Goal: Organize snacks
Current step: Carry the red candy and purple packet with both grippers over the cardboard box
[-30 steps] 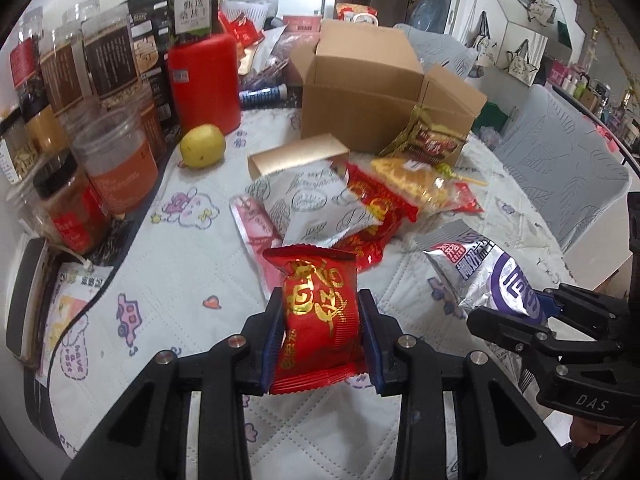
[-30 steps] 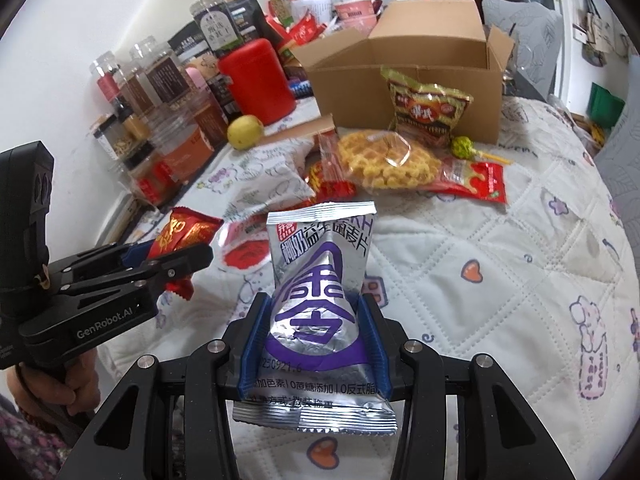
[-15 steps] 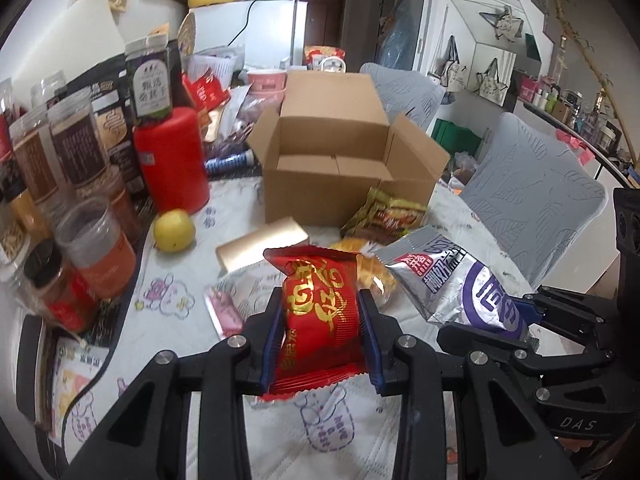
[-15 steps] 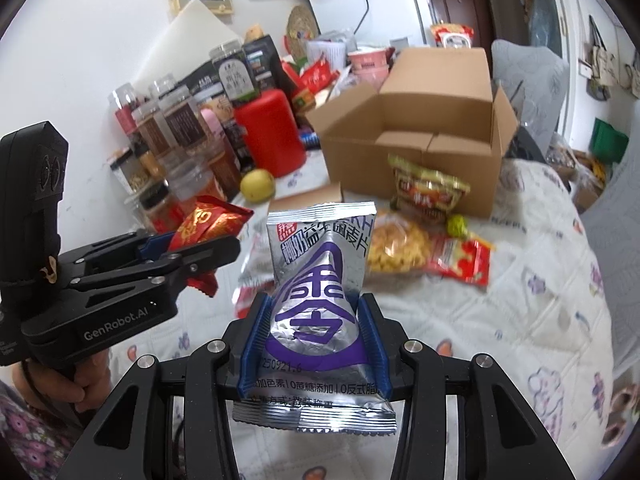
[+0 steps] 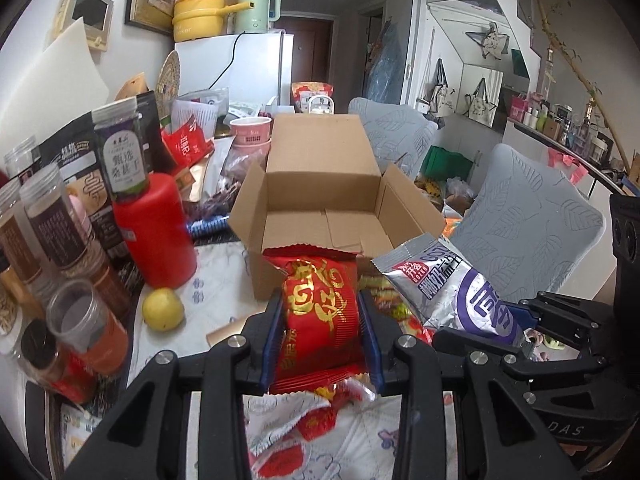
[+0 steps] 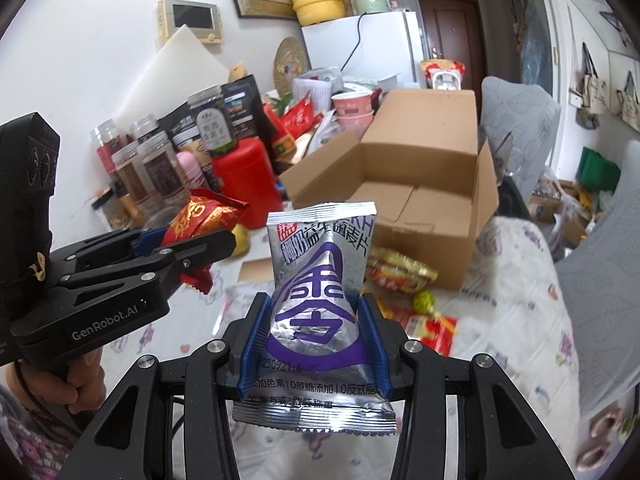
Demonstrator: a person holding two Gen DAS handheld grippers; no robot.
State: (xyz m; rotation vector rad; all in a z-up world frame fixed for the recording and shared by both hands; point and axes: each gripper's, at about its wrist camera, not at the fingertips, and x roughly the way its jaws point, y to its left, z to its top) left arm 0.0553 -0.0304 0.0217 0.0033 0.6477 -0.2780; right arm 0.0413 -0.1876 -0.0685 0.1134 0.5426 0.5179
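Both grippers have risen from low over the worktop point(image 5: 224, 268) and tipped up. The left gripper point(image 5: 320, 332) has carried its red snack packet point(image 5: 320, 312) toward the open cardboard box point(image 5: 324, 196), whose bare inside now shows just beyond the packet. The right gripper point(image 6: 316, 336) has lifted its silver and purple packet point(image 6: 320, 300) alongside, and the loose snacks point(image 6: 400, 272) on the cloth now lie well below both.

Lemon point(image 5: 163, 309): placed on the tablecloth beside the red canister point(image 5: 154, 229).
Kettle point(image 5: 253, 9): seen atop the refrigerator point(image 5: 248, 68).
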